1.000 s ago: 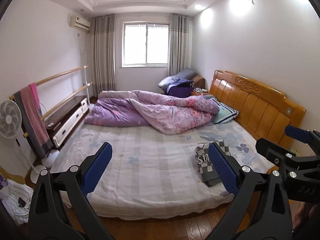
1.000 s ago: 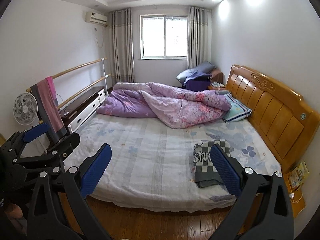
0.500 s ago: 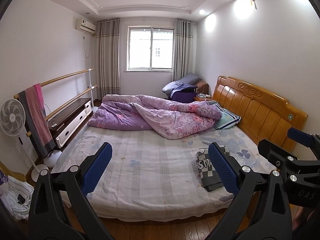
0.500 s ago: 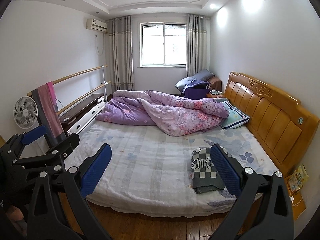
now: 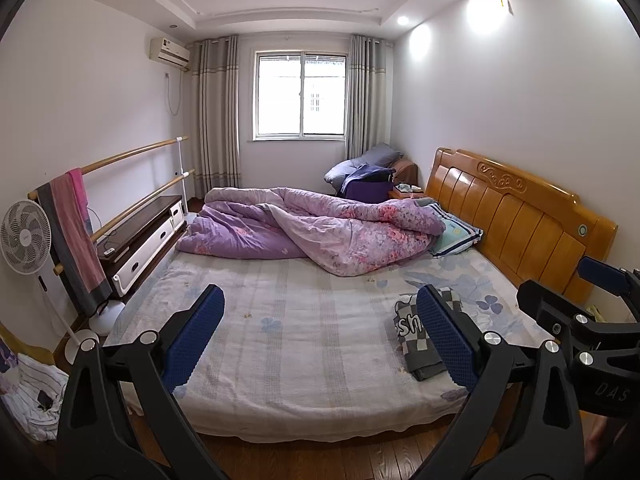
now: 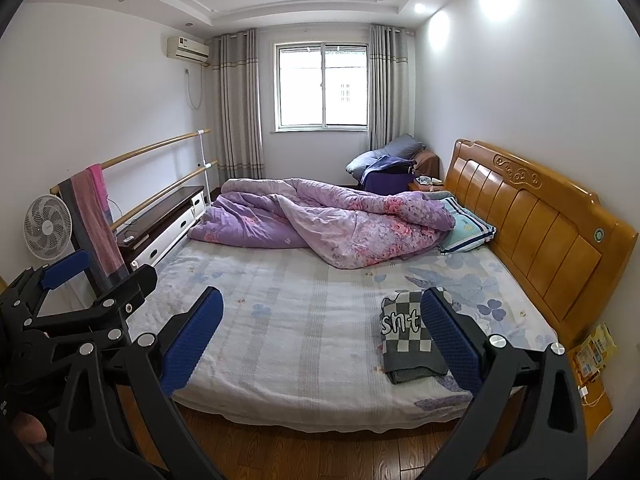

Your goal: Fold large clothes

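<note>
A folded grey and white checkered garment (image 5: 416, 338) with white letters lies on the bed's near right part; it also shows in the right wrist view (image 6: 406, 336). My left gripper (image 5: 320, 336) is open and empty, held back from the bed's near edge. My right gripper (image 6: 320, 338) is open and empty too, at the same distance. Each gripper shows at the side of the other's view, the right one (image 5: 592, 312) and the left one (image 6: 76, 300).
The bed (image 5: 304, 344) has a pale flowered sheet, a crumpled purple quilt (image 5: 320, 232) at its far side and a pillow (image 5: 456, 232) by the wooden headboard (image 5: 516, 216). A fan (image 5: 24, 236), a towel rail (image 5: 120, 192) and a low cabinet (image 5: 140, 240) stand on the left. Wooden floor (image 6: 320, 452) lies below.
Both grippers have tilted upward and drawn back a little, so the bed sits lower in both views and more ceiling shows. The garment has not moved.
</note>
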Demonstrator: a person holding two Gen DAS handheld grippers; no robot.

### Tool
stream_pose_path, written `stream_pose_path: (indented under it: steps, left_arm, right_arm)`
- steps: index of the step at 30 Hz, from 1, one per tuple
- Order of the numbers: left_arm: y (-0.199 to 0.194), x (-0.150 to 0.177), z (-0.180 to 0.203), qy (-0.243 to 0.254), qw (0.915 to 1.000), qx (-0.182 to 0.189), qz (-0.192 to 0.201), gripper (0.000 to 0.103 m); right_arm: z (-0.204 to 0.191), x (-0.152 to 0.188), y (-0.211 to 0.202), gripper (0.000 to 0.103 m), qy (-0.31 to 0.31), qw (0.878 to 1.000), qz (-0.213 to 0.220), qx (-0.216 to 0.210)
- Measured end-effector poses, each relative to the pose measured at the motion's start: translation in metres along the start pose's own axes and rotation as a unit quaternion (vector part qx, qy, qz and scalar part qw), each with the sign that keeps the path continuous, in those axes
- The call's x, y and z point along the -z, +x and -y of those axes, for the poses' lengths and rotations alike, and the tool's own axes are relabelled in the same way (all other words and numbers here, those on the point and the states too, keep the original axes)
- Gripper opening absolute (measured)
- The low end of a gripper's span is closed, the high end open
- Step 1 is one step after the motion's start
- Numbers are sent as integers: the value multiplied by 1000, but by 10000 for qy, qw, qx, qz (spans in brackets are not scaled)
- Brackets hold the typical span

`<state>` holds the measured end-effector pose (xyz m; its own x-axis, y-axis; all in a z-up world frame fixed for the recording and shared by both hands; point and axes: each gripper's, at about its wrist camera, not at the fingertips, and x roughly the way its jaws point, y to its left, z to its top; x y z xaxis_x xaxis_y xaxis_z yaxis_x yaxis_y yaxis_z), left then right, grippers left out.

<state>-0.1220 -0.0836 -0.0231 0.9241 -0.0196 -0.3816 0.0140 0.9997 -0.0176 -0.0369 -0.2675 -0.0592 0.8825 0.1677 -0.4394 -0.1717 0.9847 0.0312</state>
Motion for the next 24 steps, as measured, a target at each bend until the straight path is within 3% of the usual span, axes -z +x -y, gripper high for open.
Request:
stream_pose_path:
  steps: [24]
  left_arm:
    - [14, 4, -5, 1, 10000, 41, -31, 97]
  right_arm:
    - [4, -4, 2, 95, -29, 10000, -50, 35]
